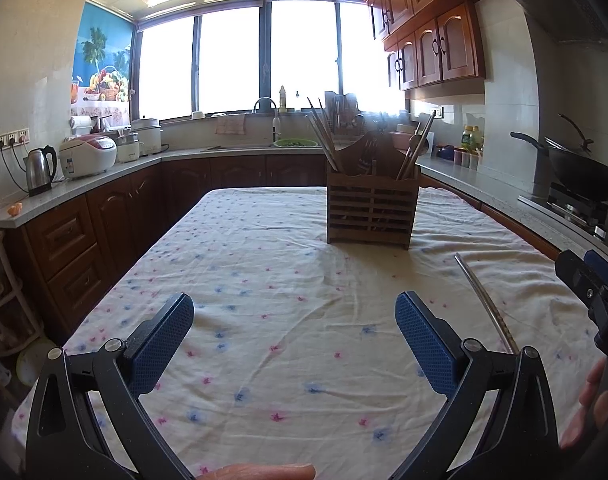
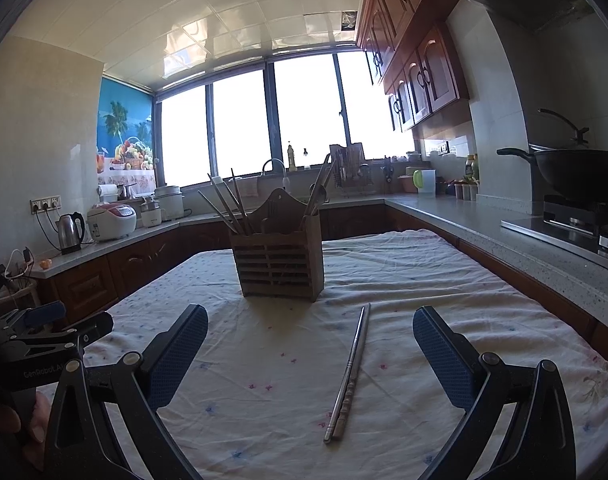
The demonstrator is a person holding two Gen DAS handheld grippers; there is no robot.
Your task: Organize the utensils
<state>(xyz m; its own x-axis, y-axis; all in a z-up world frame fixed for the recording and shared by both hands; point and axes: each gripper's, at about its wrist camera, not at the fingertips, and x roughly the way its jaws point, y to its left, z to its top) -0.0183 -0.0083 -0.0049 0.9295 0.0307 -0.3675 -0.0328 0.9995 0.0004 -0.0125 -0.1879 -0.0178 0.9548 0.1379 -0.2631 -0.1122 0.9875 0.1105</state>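
Kitchen table [image 2: 443,280], covered in floral cloth. Most utensils are already stowed in the slatted wooden holder [image 2: 278,268]; one pair of steel chopsticks [image 2: 349,372] is left lying between the right tongs [image 2: 309,354]. Left tongs [image 1: 295,344] and right tongs are held apart, empty.

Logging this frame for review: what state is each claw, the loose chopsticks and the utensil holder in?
Left claw: open, empty, above the tablecloth.
Right claw: open, empty.
Metal chopsticks: lying flat together on the tablecloth, not gripped.
Wooden utensil holder: upright, with utensils standing in it.
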